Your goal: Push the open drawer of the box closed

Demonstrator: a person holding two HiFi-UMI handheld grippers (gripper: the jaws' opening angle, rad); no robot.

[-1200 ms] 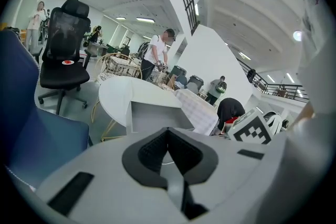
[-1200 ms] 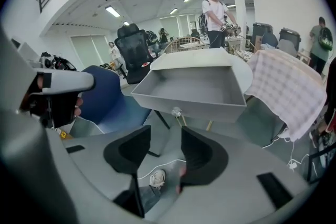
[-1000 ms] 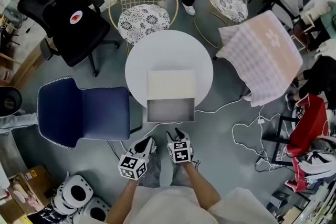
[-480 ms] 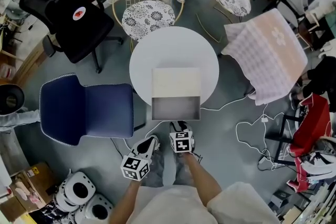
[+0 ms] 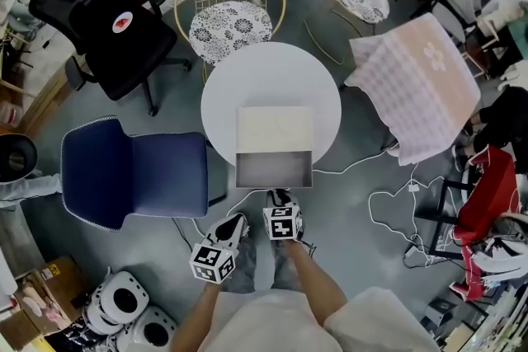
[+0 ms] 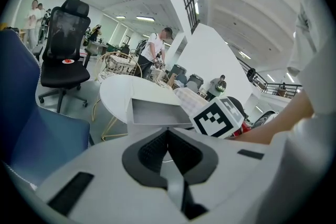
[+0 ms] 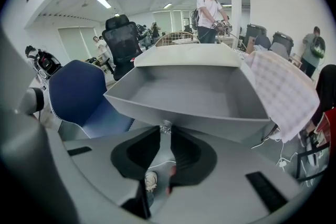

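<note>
A box with a cream top [image 5: 275, 128] sits on the round white table [image 5: 247, 70]. Its grey drawer [image 5: 274, 168] is pulled out toward me over the table's near edge and is empty [image 7: 184, 92]. My right gripper [image 5: 280, 195] is at the drawer's front wall. Its jaws are closing, with the small clear knob [image 7: 165, 127] between the tips and touched on both sides by my right gripper [image 7: 165, 131]. My left gripper [image 5: 238, 220] hangs lower left of the drawer. It is shut [image 6: 168, 134] on nothing, and the drawer [image 6: 157, 113] lies ahead of it.
A blue chair [image 5: 132, 177] stands close to the table's left, with a black office chair [image 5: 99, 21] behind it. Two wire chairs [image 5: 227, 21] are beyond the table, a pink checked cloth [image 5: 412, 86] to the right. White cables [image 5: 388, 210] trail on the floor. People stand in the background.
My right gripper has moved forward to the drawer's front. The left gripper has stayed about where it was. The drawer has stayed pulled out.
</note>
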